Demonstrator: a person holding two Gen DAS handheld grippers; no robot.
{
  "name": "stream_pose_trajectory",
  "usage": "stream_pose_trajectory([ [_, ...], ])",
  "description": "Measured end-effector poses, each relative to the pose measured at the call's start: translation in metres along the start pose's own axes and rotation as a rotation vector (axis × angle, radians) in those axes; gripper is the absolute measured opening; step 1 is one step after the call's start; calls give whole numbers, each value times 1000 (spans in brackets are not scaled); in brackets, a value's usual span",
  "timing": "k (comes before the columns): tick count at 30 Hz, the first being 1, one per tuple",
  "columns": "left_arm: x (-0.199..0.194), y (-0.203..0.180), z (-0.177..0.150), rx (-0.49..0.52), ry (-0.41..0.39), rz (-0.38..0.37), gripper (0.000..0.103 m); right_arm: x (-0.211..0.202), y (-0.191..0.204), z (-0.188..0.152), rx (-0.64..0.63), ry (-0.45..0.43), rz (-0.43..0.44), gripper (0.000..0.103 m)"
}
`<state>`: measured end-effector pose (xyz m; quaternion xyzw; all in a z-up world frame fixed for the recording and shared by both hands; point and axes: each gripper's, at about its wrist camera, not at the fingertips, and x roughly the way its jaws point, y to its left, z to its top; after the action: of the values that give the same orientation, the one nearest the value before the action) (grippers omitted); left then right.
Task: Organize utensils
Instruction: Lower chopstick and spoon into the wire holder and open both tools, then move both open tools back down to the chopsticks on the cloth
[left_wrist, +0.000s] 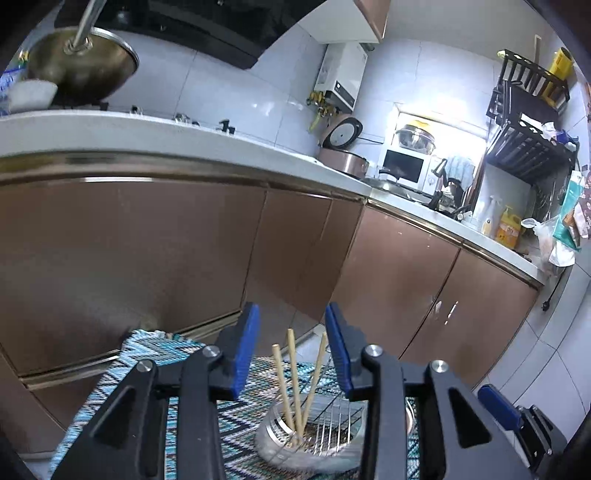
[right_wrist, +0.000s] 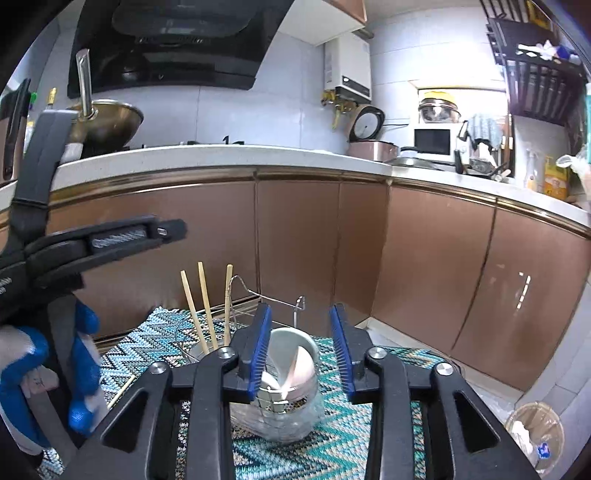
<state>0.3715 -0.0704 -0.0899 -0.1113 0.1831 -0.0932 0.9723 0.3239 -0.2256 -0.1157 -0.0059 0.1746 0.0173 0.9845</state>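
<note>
Between the blue pads of the left gripper (left_wrist: 291, 354), which stand wide apart and hold nothing, three thin pale wooden chopsticks (left_wrist: 295, 380) poke up from a shiny round metal cup (left_wrist: 288, 439). That cup sits in a silver wire rack (left_wrist: 332, 424) on a blue and white zigzag mat (left_wrist: 177, 354). The right gripper (right_wrist: 301, 350) is also wide and holding nothing, and past its pads a white bowl (right_wrist: 291, 354) leans inside the rack. One more pale loose stick (right_wrist: 122, 391) lies flat on the mat, near the gloved hand on the left gripper. I think a bump could tip the cup, because the sticks lean and spread apart. Closing on just one stick might push the others sideways. The wire rack loops rise close behind the sticks, so coming down from above looks safest. Brown cupboard doors (right_wrist: 295, 236) stand behind the mat, while the floor to the right looks open.
</note>
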Motion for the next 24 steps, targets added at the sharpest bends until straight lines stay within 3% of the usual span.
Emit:
stream_pose_trajectory([
  [3,-26,5,6,11,-17,15,43,-18,0,2,17,0,-12,44],
  [8,-72,19,18,32,-57,37,44,-51,1,5,42,-19,-14,56],
  [12,-116,37,30,59,-96,57,44,-80,2,10,47,-53,-39,82],
  [14,-138,49,35,69,-103,81,44,-97,2,14,58,-79,-46,88],
  [16,-154,59,41,72,-98,99,44,-114,2,19,66,-106,-55,101],
  [21,-196,83,49,62,-90,152,54,-148,7,27,82,-158,-41,103],
  [24,-214,95,50,52,-93,152,55,-165,13,29,77,-182,-34,103],
])
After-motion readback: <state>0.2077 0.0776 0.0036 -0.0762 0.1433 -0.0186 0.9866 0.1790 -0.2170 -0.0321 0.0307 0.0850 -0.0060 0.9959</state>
